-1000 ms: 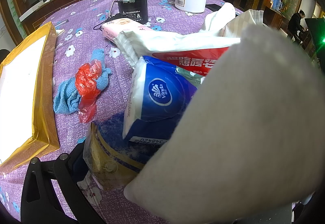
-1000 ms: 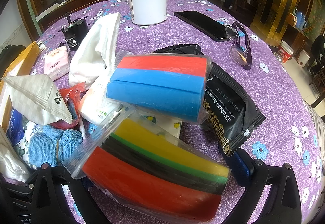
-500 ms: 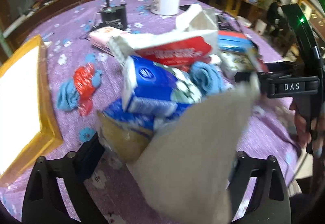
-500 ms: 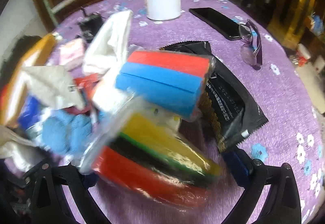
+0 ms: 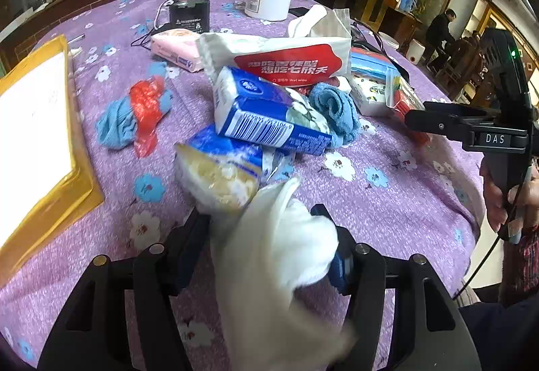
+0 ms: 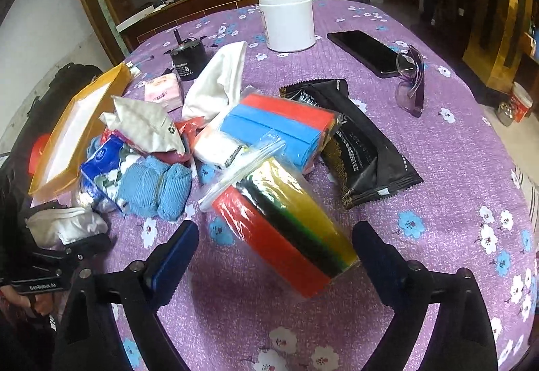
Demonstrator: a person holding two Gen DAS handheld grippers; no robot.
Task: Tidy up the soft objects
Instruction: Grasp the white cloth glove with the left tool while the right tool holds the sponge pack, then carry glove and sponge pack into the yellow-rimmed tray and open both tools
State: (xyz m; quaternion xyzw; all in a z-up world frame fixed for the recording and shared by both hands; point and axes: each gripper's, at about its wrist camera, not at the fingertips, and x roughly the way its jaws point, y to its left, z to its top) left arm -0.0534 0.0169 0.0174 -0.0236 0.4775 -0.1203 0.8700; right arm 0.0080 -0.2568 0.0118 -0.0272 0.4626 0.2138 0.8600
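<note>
My left gripper [image 5: 269, 236] has a soft white cloth pouch [image 5: 279, 270] between its jaws, which are closing — the blue pads look to be pressing its sides; just beyond it lies a crinkly blue-and-yellow plastic packet [image 5: 219, 169] with a blue tissue pack [image 5: 266, 111] resting on top. My right gripper [image 6: 273, 253] stands wide, jaws closing, with a clear-wrapped pack of red, black, green and yellow sponges [image 6: 283, 226] between them but apart from both pads; a second pack of blue and red sponges [image 6: 279, 125] sits behind it on the purple flowered tablecloth [image 6: 454, 169].
</note>
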